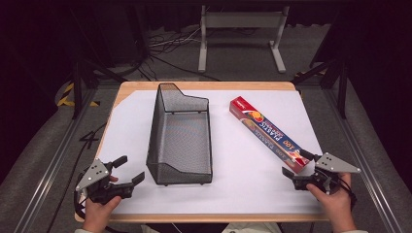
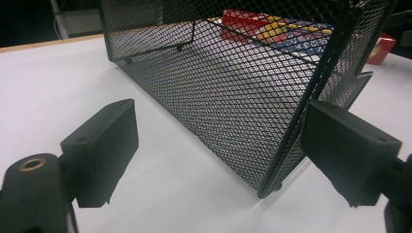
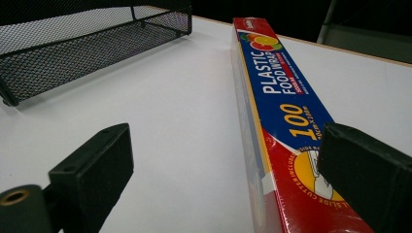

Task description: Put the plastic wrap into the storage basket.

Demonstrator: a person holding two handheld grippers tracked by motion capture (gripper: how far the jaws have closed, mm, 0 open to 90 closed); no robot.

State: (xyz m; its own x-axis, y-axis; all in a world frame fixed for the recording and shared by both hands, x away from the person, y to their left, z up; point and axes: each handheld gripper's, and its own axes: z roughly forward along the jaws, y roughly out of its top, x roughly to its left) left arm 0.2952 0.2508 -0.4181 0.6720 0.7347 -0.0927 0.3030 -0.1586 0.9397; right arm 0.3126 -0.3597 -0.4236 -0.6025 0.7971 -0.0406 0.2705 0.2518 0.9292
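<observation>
Long red-and-blue plastic wrap box [image 1: 270,132], flat

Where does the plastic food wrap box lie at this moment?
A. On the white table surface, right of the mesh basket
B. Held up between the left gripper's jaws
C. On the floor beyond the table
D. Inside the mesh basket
A: the high view shows the plastic food wrap box lying flat on the white table surface, right of the mesh basket and apart from it.

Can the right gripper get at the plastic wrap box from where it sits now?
Probably yes. The right gripper is open at the near end of the plastic wrap box, which lies flat on the white table sheet, with nothing between them. The mesh basket stands well aside.
</observation>
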